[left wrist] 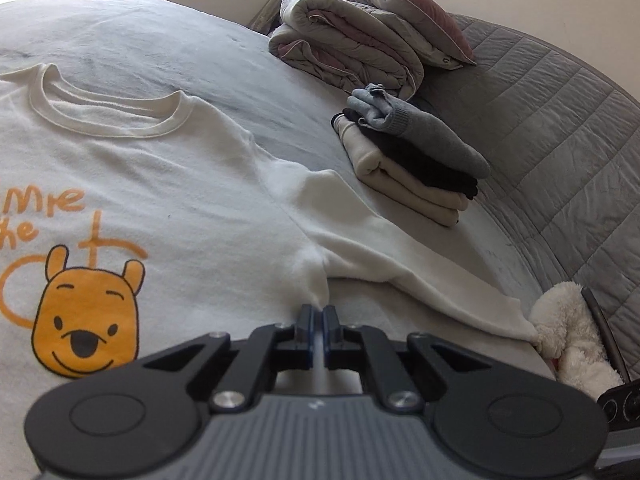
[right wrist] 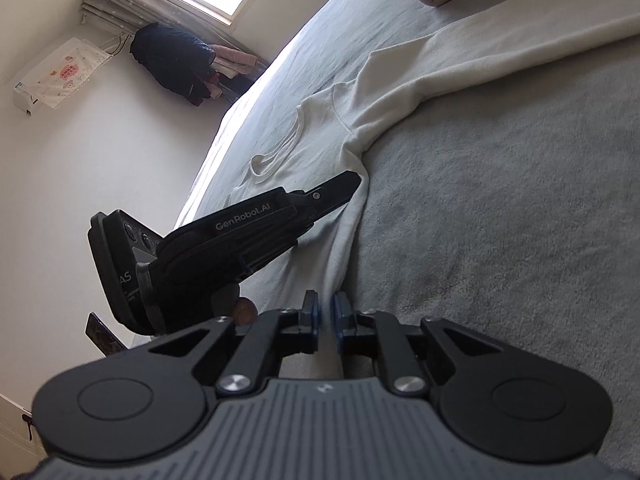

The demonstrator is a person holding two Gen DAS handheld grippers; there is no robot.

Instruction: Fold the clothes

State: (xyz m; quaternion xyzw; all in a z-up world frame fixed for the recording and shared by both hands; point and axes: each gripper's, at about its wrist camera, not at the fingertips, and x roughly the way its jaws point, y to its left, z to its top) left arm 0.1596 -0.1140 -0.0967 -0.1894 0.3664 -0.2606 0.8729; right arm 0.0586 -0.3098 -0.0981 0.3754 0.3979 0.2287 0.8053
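Left gripper pinched shut on the side seam of the white sweatshirt, just under the armpit. Right gripper also clamped on the same side edge, lower down. Sweatshirt spread flat, print up, on the grey bed; no fold made yet, judging by the open sleeve lying toward 3 o'clock. At 1 o'clock, one stack of folded clothes, about four pieces, already done. Further at 12 o'clock, one folded quilt, one pillow. One plush toy at 4 o'clock.

Bare bedsheet lies open beside the sweatshirt; folded stack and plush toy crowd the far edge.
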